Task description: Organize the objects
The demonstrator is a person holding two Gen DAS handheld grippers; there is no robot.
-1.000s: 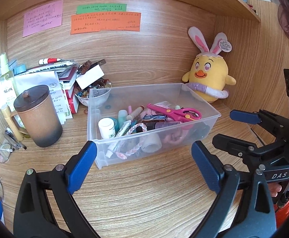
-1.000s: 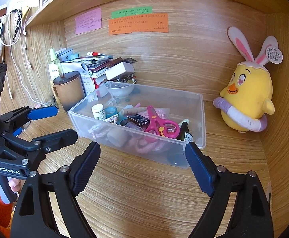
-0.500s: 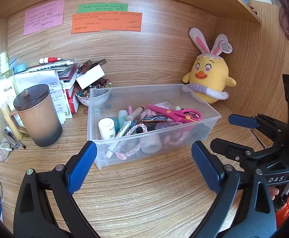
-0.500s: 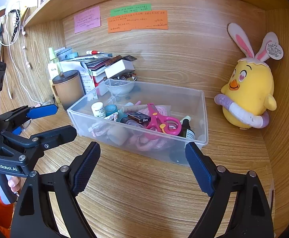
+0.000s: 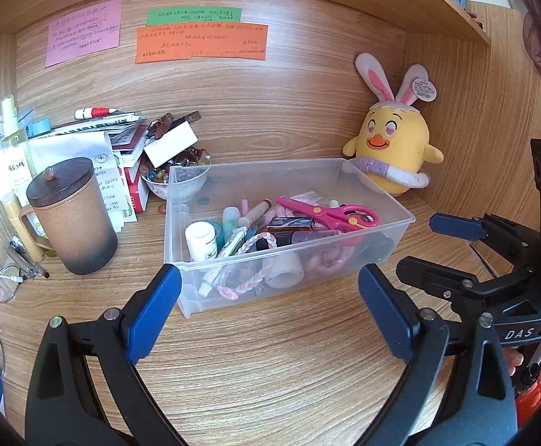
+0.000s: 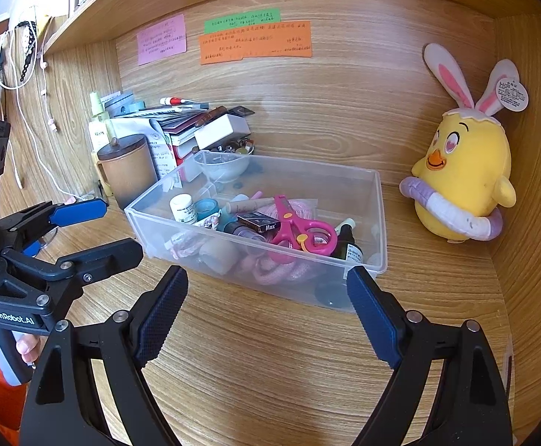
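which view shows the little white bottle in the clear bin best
The left wrist view. The white bottle stands close to the camera at the bin's near left corner, unobstructed. In the right wrist view it sits farther off and smaller, seen past the bin wall.

Scissors [image 5: 329, 212] in bin [image 5: 289, 256], mug [image 5: 73, 219] left

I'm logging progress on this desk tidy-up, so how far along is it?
Done: pink scissors, a white bottle and small items already lie in the clear plastic bin. In hand: nothing; left gripper and right gripper are open, empty. Left: the papers stack and bead bowl outside it.
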